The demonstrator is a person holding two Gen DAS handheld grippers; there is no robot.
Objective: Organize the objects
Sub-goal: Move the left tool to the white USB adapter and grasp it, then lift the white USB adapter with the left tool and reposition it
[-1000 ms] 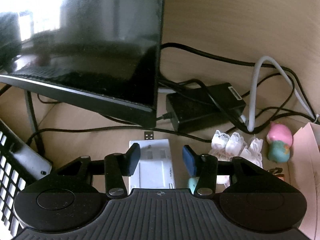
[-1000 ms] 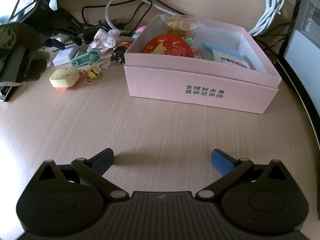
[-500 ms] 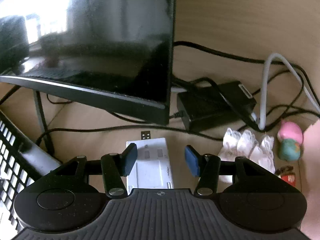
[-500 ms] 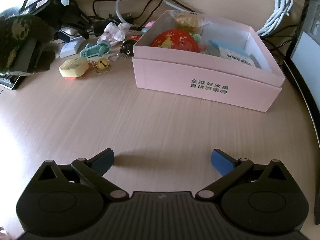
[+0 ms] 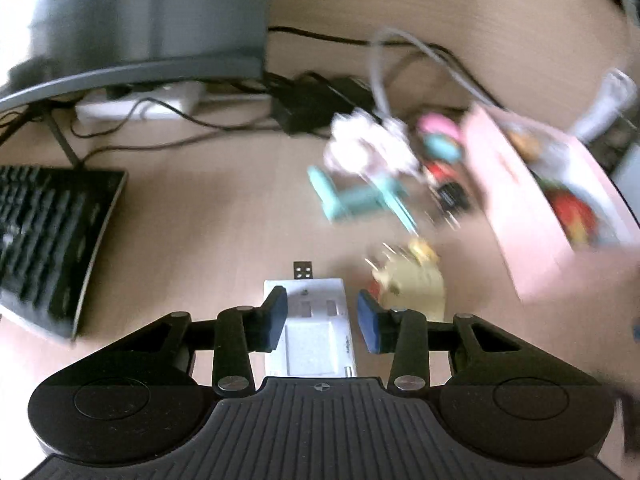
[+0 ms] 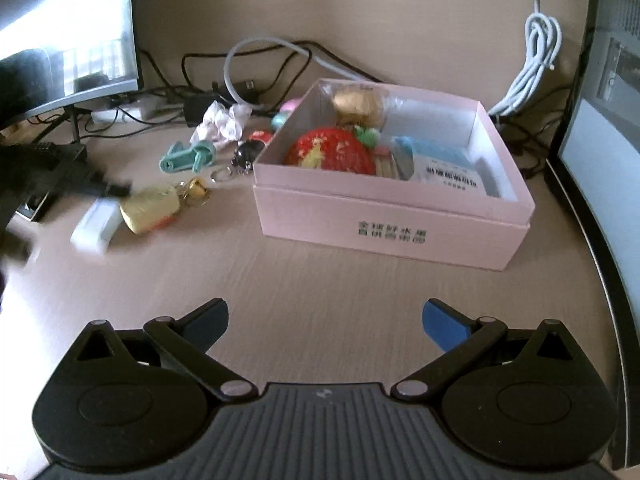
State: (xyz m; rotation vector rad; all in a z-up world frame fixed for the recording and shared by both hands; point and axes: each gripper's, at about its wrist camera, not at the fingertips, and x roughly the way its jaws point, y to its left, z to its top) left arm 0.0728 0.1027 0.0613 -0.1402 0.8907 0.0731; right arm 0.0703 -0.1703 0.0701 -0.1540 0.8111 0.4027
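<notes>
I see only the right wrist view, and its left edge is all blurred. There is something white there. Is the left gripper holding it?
Observer: Yes. In the left wrist view the white device sits between the pads of the left gripper, whose jaws have just been closing onto it.
Operator: Does it have a plug?
Observer: A small dark connector sticks out of its far end.
Operator: What lies to its left? My view is too dark there.
Observer: A black keyboard, lying on the desk apart from the device.
</notes>
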